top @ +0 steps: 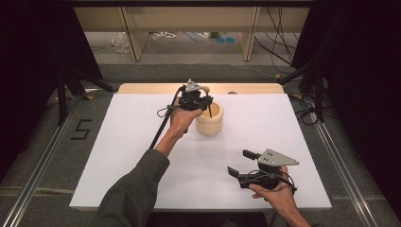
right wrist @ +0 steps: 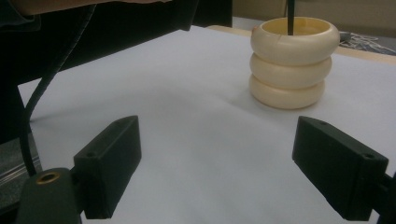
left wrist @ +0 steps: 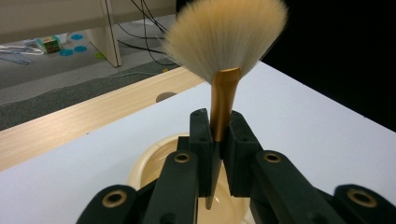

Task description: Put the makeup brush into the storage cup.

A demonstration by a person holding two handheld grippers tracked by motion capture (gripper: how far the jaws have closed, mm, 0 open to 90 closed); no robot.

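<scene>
Seen from above, a white table (top: 142,156) fills the middle of the scene. Nearest, at about five o'clock, the person's right hand (top: 276,191) rests low on the table, wrist bent inward, holding the right gripper (top: 240,163) level and pointed toward ten o'clock. Its two black jaws stand wide apart with nothing between them; in the right gripper view bare tabletop lies in the gap.

Farther off, the left forearm in a dark sleeve (top: 130,194) reaches from six o'clock toward the table's centre. The left hand (top: 179,120) is raised, wrist cocked, holding the left gripper (top: 204,100) just above a cream ribbed cup (top: 209,122) that stands a little past centre, toward twelve o'clock.

In the left gripper view, its jaws are clamped on the golden collar of a makeup brush (left wrist: 223,60). The pale fan of bristles points up and away, and the dark handle tip hangs down over the cup's mouth.
</scene>
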